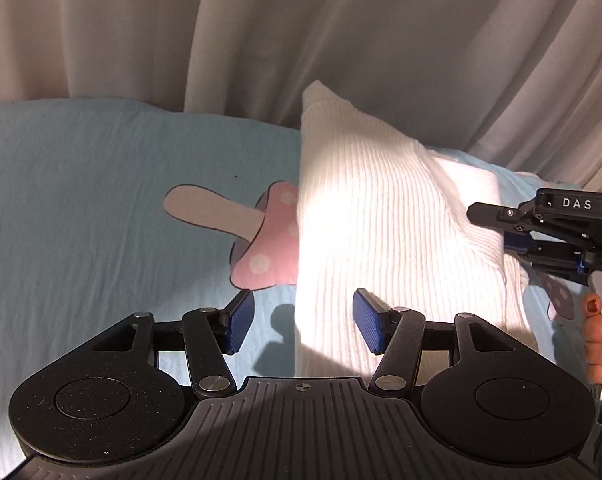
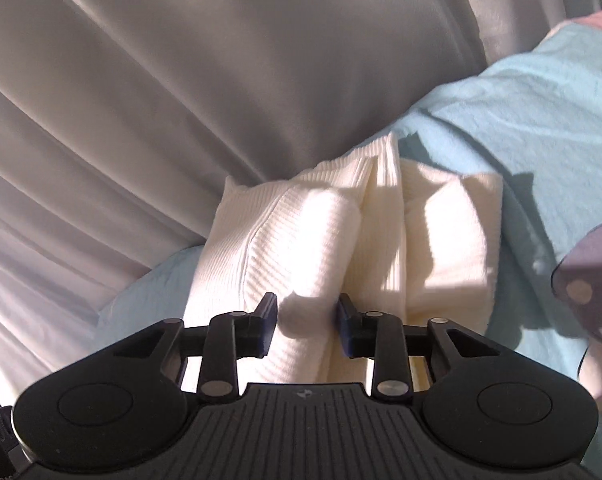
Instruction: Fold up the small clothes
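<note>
Right wrist: right gripper [image 2: 307, 326] jaws spread around white ribbed garment [image 2: 301, 232], mid-fold on bed [image 2: 521, 120]; left gripper [image 1: 301, 326] jaws spread, empty. Next: regrasp an edge.

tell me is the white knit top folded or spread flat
Folded, not flat: the white ribbed top lies bunched in overlapping layers with a raised ridge down its middle on the blue sheet.

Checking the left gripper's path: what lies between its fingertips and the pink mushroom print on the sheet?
In the left wrist view, only bare blue sheet lies between the left gripper and the mushroom print; the white ribbed garment lies alongside.
</note>
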Action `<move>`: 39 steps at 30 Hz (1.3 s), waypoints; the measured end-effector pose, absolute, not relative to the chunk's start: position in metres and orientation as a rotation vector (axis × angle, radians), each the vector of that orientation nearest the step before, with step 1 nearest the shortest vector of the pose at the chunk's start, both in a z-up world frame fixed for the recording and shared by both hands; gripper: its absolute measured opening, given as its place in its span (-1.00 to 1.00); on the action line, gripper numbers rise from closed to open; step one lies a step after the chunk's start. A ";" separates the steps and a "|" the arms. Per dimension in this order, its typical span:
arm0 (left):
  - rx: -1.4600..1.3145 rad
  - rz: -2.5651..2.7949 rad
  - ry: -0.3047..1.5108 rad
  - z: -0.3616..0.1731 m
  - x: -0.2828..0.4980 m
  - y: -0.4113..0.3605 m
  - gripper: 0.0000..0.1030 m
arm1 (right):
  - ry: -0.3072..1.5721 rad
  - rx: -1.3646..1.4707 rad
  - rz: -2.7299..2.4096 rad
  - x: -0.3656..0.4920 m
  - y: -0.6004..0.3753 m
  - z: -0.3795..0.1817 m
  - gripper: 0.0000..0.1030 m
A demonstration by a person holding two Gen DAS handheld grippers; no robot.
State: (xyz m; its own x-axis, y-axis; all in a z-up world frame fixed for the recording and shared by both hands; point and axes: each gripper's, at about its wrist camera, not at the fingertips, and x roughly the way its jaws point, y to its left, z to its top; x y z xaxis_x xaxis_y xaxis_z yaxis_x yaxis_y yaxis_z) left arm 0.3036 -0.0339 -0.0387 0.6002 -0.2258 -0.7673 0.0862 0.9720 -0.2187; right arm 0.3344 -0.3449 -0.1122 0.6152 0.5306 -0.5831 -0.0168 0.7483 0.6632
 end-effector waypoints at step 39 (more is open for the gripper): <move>-0.134 -0.403 0.881 -0.014 0.276 -0.061 0.48 | 0.845 0.708 0.410 0.317 -0.343 -0.111 -0.72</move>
State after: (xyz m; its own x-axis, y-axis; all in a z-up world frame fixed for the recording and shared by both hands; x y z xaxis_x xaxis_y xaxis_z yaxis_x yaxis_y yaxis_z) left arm 0.2761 -0.0609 -0.0137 0.5667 -0.3959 -0.7225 0.2873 0.9169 -0.2771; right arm 0.3172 -0.3426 -0.1107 0.6074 0.5881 -0.5341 -0.0554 0.7020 0.7100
